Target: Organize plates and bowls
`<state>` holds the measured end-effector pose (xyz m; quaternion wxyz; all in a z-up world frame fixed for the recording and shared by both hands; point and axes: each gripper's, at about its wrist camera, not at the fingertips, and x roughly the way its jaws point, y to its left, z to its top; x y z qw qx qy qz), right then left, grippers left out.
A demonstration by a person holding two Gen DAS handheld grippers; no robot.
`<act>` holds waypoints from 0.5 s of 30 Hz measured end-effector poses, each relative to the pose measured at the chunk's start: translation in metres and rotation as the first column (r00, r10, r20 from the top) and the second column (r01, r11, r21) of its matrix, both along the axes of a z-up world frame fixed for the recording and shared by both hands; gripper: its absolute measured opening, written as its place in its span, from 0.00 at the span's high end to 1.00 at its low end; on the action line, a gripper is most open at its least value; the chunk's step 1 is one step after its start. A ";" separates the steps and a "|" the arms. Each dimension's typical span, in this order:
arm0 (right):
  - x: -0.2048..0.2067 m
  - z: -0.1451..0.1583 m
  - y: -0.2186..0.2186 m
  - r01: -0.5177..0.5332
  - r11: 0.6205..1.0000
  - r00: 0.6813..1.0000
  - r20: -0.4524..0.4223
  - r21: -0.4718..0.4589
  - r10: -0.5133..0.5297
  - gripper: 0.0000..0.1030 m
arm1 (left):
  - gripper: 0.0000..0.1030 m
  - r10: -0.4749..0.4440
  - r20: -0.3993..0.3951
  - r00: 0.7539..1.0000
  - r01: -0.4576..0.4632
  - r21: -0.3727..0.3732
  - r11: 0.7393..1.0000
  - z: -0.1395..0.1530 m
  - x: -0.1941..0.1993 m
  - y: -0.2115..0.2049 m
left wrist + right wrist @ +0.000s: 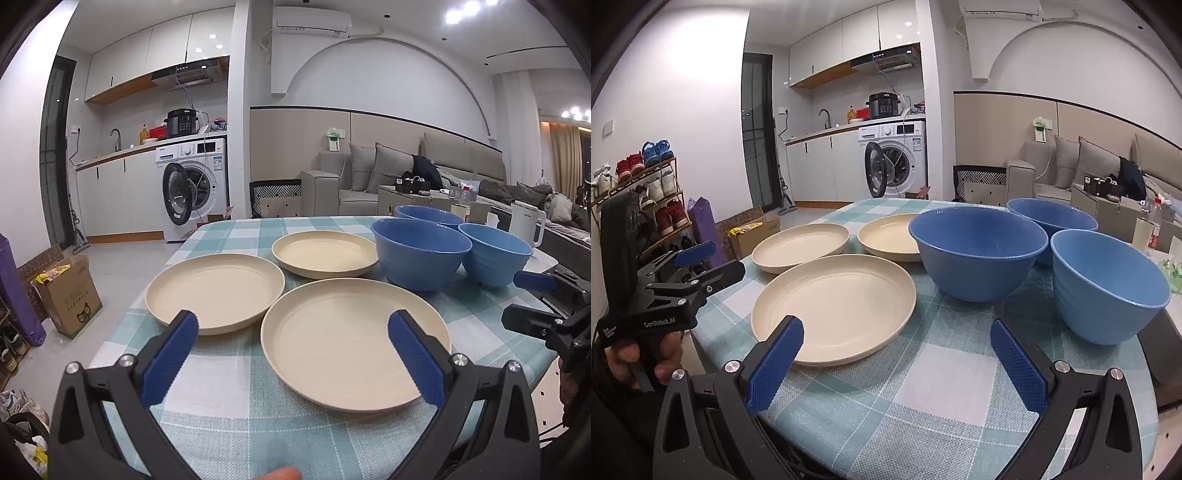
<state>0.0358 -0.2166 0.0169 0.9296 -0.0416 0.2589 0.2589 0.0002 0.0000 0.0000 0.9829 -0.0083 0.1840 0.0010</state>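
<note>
- table (938, 369) with teal checked cloth
- three cream plates (834, 306) on left side
- three blue bowls (979, 251) on right side, upright, unstacked

Ahead of you, a teal and white checked tablecloth (236, 373) covers the table. Beyond it, a white front-loading washing machine (194, 184) stands with its round door open, a black electric pressure cooker (181, 123) on top. To your left, an open cardboard box (68, 295) sits on the floor. A grey fabric sofa (364, 177) lines the right wall. A white plastic kettle (526, 223) stands at the table's far right.

White kitchen (122, 173) – grey sofa (373, 177) beyond
</note>
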 end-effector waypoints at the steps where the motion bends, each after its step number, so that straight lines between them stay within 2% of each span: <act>1: 0.000 0.000 0.000 0.000 1.000 1.000 -0.007 0.000 0.000 0.00 | 0.00 0.001 0.000 1.000 -0.001 -0.001 1.000 0.000 0.000 0.000; 15: -0.002 0.000 0.001 -0.005 1.000 1.000 0.002 -0.010 0.005 0.00 | 0.00 0.003 0.003 1.000 -0.003 -0.010 1.000 0.000 0.000 0.000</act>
